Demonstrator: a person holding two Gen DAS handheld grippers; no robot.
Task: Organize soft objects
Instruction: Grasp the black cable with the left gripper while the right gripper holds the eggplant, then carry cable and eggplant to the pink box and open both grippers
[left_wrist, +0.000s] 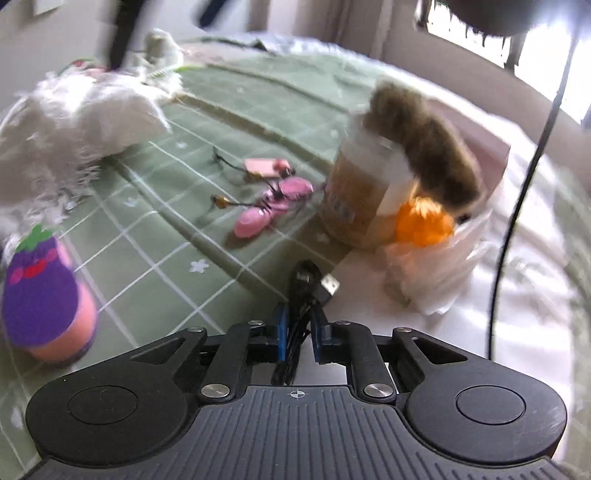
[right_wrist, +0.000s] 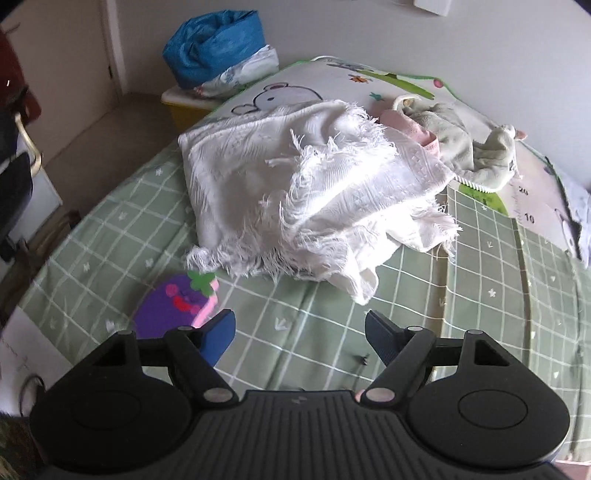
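My left gripper (left_wrist: 298, 328) is shut on a coiled black USB cable (left_wrist: 308, 284) above the green checked bedspread (left_wrist: 155, 206). A purple eggplant plush (left_wrist: 44, 295) lies to its left; it also shows in the right wrist view (right_wrist: 177, 306). A fringed white blanket (right_wrist: 306, 195) lies heaped on the bed ahead of my right gripper (right_wrist: 301, 332), which is open and empty just right of the eggplant plush. A brown furry toy (left_wrist: 428, 147) leans on a jar (left_wrist: 358, 195). A pale green plush cloth (right_wrist: 461, 144) lies behind the blanket.
Pink charms on black cords (left_wrist: 269, 203) lie mid-bed. An orange ball (left_wrist: 424, 221) sits in a clear plastic bag (left_wrist: 443, 269) by the jar. A blue bag (right_wrist: 218, 44) rests on a yellow box (right_wrist: 184, 107) beside the bed. A black cable (left_wrist: 524, 184) hangs at right.
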